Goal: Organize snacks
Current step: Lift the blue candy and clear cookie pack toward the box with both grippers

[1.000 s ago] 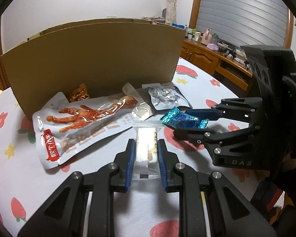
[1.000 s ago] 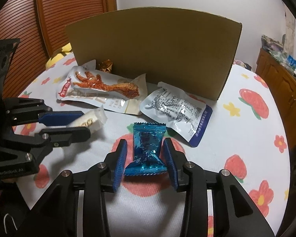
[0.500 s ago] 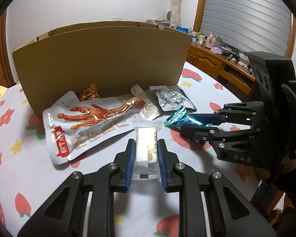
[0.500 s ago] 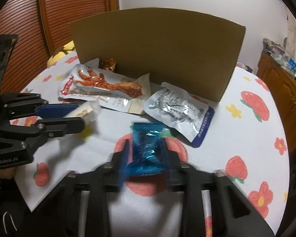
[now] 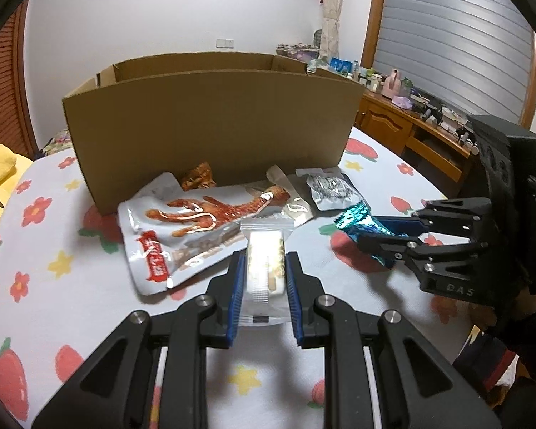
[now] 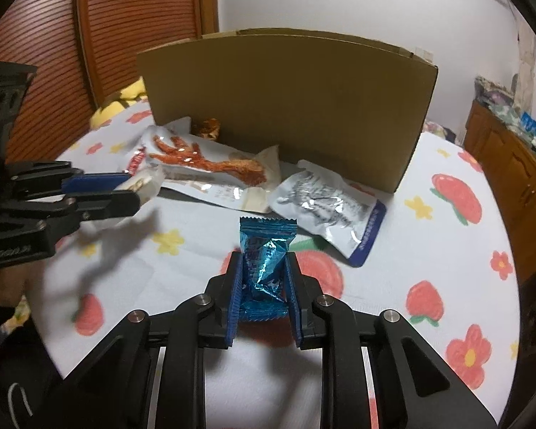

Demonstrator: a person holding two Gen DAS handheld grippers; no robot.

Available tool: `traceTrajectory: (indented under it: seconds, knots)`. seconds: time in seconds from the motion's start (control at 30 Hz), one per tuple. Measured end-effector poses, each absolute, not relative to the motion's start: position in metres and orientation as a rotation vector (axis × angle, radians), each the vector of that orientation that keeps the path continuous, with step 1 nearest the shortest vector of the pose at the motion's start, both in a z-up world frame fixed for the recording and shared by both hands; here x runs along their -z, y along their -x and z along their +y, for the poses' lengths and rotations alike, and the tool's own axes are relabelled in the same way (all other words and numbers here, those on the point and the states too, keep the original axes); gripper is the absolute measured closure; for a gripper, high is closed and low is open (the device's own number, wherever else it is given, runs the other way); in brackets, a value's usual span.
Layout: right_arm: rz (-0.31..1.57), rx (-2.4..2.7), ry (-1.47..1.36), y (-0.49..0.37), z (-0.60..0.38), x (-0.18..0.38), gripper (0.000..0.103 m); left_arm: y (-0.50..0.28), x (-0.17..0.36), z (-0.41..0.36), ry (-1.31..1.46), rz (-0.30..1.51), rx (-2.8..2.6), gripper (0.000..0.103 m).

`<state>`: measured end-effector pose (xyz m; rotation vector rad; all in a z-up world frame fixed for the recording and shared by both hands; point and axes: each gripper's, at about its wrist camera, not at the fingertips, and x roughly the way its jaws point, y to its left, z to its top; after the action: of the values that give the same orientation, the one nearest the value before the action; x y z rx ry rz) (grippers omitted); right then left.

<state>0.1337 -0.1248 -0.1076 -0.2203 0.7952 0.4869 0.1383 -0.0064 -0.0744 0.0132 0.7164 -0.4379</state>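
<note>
Now, by the cardboard box (image 5: 211,125):
Left gripper (image 5: 264,268): clamped on a clear-wrapped white bar (image 5: 266,264), pads pressing both its long sides; held in front of the box, above the cloth.
Right gripper (image 6: 262,279): jaws have just been closing and now pinch a crinkled blue wrapped snack (image 6: 264,261), in front of the box toward its right half.
Chicken-foot pack (image 5: 196,228): lying flat on the cloth, just in front of the box's front wall.
Small brown wrapped snack (image 5: 198,175): touching or nearly touching the box's front wall, behind the chicken-foot pack.
Silver pouch (image 6: 325,203): flat on the cloth in front of the box's right corner.
Tablecloth (image 5: 71,286): white with strawberries and flowers, under the box and the packs.
Box: open-topped, upright; whether anything lies inside cannot be told.
</note>
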Motion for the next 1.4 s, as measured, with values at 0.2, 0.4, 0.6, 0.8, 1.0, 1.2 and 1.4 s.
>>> traceTrajectory:
  seconds: [0.2,0.4,0.6,0.8,1.0,1.2,1.4]
  knots:
    - [0.759,-0.508,0.184,-0.12,-0.123,0.092,0.082,-0.134,0.061,-0.004,-0.017,0.683,0.429,0.082]
    - [0.712,-0.522,0.185,-0.11,-0.118,0.072,0.082,-0.133,0.049,-0.003,-0.019,0.657,0.442,0.082]
    - [0.704,-0.52,0.189,-0.11,-0.117,0.069,0.082,-0.132,0.06,0.0,-0.022,0.713,0.435,0.071]
    - [0.711,-0.52,0.182,-0.107,-0.12,0.072,0.082,-0.128,0.084,0.005,-0.009,0.804,0.378,0.055]
    - [0.709,-0.52,0.186,-0.106,-0.119,0.074,0.082,-0.13,0.099,0.0,-0.006,0.849,0.36,0.055]
    - [0.705,-0.513,0.189,-0.106,-0.119,0.073,0.082,-0.126,0.103,-0.005,-0.062,0.842,0.327,0.077]
    - [0.706,-0.513,0.188,-0.106,-0.12,0.074,0.082,-0.123,0.103,0.004,-0.032,0.819,0.328,0.082]
